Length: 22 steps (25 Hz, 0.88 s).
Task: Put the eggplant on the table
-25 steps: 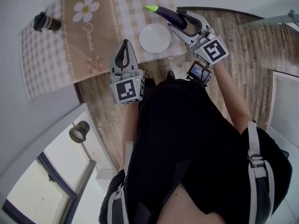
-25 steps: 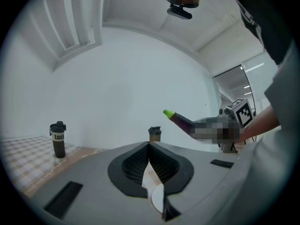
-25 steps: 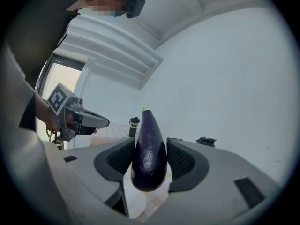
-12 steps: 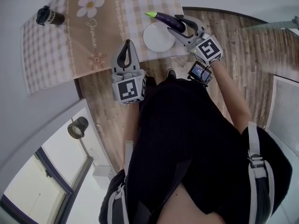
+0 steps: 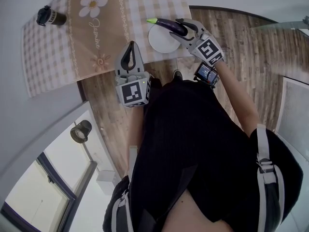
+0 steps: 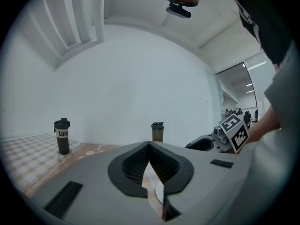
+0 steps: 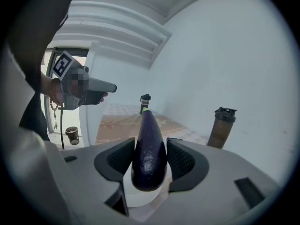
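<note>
A dark purple eggplant (image 5: pixel 166 24) with a green stem end (image 5: pixel 151 21) is held lengthwise in my right gripper (image 5: pixel 182 27), which is shut on it. It hangs over the white plate (image 5: pixel 161 41) near the table's front edge. In the right gripper view the eggplant (image 7: pixel 149 146) fills the space between the two black pads (image 7: pixel 183 159), with the plate (image 7: pixel 139 195) below it. My left gripper (image 5: pixel 129 57) hovers at the table's front edge, left of the plate. Its jaws (image 6: pixel 150 148) are shut with nothing in them.
The table carries a checked cloth with a brown flowered runner (image 5: pixel 94 28). A dark bottle (image 5: pixel 48 16) stands at its far left, and a brown shaker bottle (image 7: pixel 222 125) stands near the white wall. Wooden floor (image 5: pixel 251 57) lies to the right.
My right gripper has come down and to the left with the eggplant, which is now over the plate. The left gripper has stayed put.
</note>
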Motion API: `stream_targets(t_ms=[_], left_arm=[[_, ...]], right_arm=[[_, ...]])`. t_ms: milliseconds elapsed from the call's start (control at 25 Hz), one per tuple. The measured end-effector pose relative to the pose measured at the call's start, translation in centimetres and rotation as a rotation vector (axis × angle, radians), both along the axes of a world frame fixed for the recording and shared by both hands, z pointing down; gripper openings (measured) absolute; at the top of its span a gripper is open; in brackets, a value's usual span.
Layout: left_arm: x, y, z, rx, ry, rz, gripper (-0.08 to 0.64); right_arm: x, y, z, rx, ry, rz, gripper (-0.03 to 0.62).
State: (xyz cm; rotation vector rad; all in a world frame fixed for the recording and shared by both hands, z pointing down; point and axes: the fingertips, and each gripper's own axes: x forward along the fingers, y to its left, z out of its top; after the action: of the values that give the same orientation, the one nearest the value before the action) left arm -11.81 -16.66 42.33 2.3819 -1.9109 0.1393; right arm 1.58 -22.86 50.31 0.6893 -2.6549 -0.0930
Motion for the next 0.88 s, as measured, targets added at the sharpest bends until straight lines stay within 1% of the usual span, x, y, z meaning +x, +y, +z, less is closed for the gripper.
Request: stream_targets(t_ms=[440, 600, 880], left_arm=[[-0.4, -0.2, -0.2, 0.004, 0.001, -0.007, 0.002], [-0.7, -0.2, 0.0, 0.001, -0.001, -0.014, 0.002], [-1.5, 0.1, 0.1, -0.003, -0.002, -0.032, 0.002]], right_arm=[[-1.0, 0.3, 3.4, -0.065, 0.050, -0.028, 0.224], [-1.1, 0.2, 4.5, -0.086, 0.065, -0.023, 0.222], [-1.1, 0.6, 7.1, -0.121, 0.135, -0.032, 0.222]])
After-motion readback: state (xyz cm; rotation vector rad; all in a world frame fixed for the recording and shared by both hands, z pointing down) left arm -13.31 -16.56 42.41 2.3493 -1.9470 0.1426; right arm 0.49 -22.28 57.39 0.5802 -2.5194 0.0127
